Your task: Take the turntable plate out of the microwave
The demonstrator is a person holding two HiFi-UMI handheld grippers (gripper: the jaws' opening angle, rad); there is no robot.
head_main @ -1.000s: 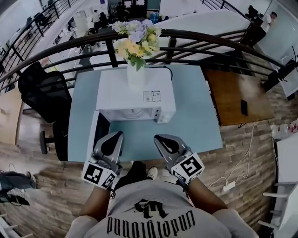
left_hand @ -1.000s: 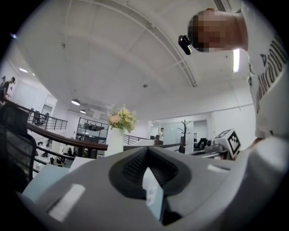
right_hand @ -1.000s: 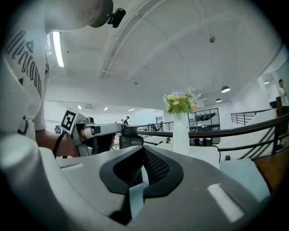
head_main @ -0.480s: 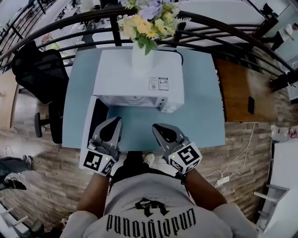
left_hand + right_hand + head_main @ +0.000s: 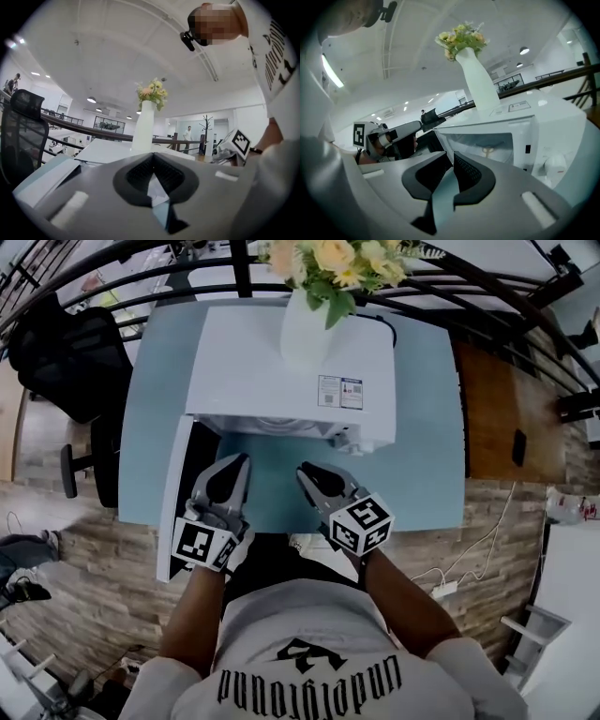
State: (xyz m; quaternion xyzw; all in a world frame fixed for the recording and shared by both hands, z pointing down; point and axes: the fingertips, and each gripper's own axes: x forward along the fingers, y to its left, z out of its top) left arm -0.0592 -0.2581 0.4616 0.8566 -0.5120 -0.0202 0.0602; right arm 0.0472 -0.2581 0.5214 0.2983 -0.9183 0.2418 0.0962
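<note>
Seeing turntable plate [image 5: 278, 426] inside open microwave [image 5: 291, 362]. Holding left hand-held gripper [image 5: 232, 463] shut, empty; right hand-held gripper [image 5: 306, 471] just cracking open, nothing btwn jaws. Rec: open wider, go in low & level, pinch front rim, lift clear before pulling out.
</note>
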